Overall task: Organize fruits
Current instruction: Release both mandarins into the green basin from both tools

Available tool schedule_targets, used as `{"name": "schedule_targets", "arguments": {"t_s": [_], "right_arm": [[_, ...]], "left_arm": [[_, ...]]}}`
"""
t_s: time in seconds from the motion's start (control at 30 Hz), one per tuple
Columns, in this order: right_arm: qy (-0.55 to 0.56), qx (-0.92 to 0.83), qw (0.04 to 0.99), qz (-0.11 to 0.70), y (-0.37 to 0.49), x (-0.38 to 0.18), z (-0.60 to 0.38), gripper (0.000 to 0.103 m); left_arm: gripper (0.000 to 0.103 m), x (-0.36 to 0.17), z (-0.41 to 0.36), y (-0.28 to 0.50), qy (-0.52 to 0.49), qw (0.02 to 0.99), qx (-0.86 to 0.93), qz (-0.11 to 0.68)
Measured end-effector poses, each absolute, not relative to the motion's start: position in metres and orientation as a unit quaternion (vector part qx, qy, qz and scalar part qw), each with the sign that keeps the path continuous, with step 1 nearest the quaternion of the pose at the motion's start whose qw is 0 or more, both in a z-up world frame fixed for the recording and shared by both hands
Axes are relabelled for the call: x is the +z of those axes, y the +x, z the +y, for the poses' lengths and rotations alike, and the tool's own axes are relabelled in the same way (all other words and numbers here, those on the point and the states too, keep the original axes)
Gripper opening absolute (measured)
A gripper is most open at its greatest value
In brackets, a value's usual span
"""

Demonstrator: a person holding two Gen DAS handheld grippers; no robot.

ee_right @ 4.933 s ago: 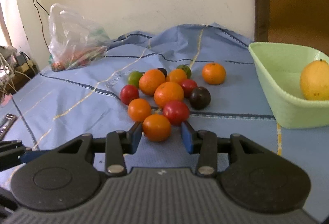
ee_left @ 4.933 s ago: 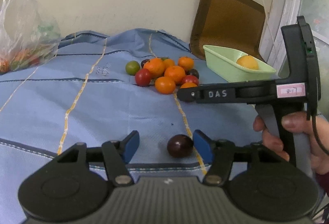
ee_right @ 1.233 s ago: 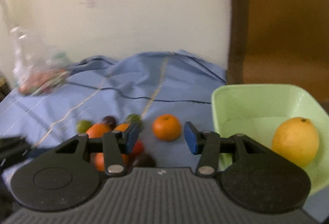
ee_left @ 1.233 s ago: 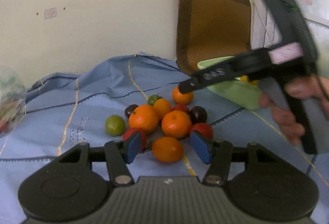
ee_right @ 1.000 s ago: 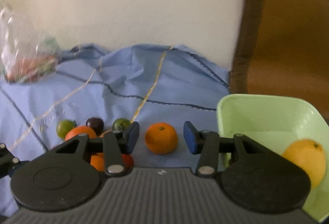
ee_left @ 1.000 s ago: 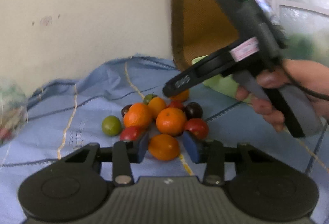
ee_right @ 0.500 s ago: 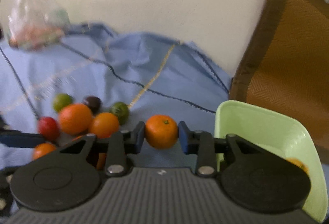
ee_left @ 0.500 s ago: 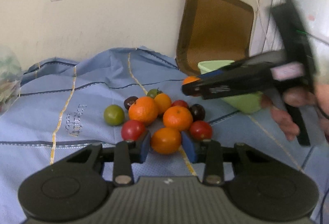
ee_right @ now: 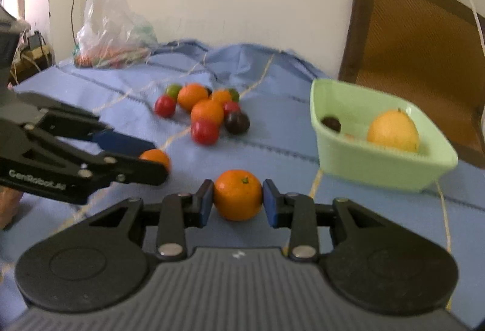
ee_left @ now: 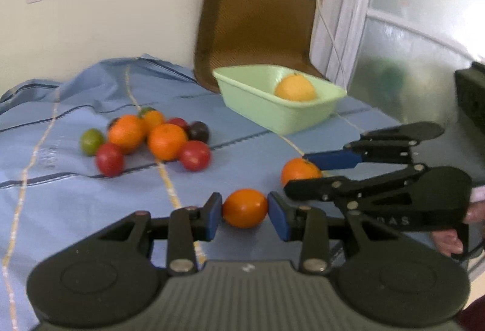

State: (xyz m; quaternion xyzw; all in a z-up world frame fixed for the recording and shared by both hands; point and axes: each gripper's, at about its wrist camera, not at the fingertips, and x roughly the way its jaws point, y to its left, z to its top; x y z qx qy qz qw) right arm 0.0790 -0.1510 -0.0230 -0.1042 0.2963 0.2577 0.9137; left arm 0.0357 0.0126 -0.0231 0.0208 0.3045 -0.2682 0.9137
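Observation:
My left gripper [ee_left: 245, 212] is shut on an orange fruit [ee_left: 244, 207], held above the blue cloth. My right gripper [ee_right: 237, 199] is shut on a mandarin [ee_right: 238, 194]; it also shows in the left wrist view [ee_left: 300, 171]. A pile of orange, red, green and dark fruits [ee_left: 151, 136] lies on the cloth, seen also in the right wrist view [ee_right: 206, 111]. A light green tray [ee_left: 280, 106] holds a large yellow-orange fruit [ee_left: 294, 87]; the right wrist view shows a dark fruit [ee_right: 331, 123] in the tray [ee_right: 379, 162] too.
A brown chair back [ee_left: 257, 27] stands behind the tray against the wall. A plastic bag of produce [ee_right: 112, 33] sits at the far left of the cloth. A window frame [ee_left: 348, 12] is at the right.
Both grippers have lifted their fruits away from the pile and drawn back toward the near side, close to each other. The tray with the yellow fruit is now in plain view.

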Motion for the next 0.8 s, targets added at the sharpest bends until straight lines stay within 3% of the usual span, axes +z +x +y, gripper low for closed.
{"name": "schedule_targets", "arguments": {"t_s": [0.43, 0.67, 0.77, 0.8], "right_arm": [[-0.014, 0.163, 0.967, 0.195, 0.110, 0.008, -0.224, 0.038], [-0.031, 0.146, 0.969, 0.197, 0.147, -0.009, -0.226, 0.039], [-0.027, 0.149, 0.967, 0.204, 0.148, -0.015, -0.227, 0.040], [-0.021, 0.151, 0.967, 0.204, 0.148, -0.016, -0.229, 0.046]], "left_arm": [[0.032, 0.039, -0.051, 0.138, -0.030, 0.916, -0.293, 0.274], [0.032, 0.029, -0.079, 0.188, -0.039, 0.909, -0.276, 0.310], [0.037, 0.030, -0.071, 0.175, -0.042, 0.913, -0.280, 0.293], [0.040, 0.030, -0.065, 0.168, -0.046, 0.916, -0.280, 0.285]]}}
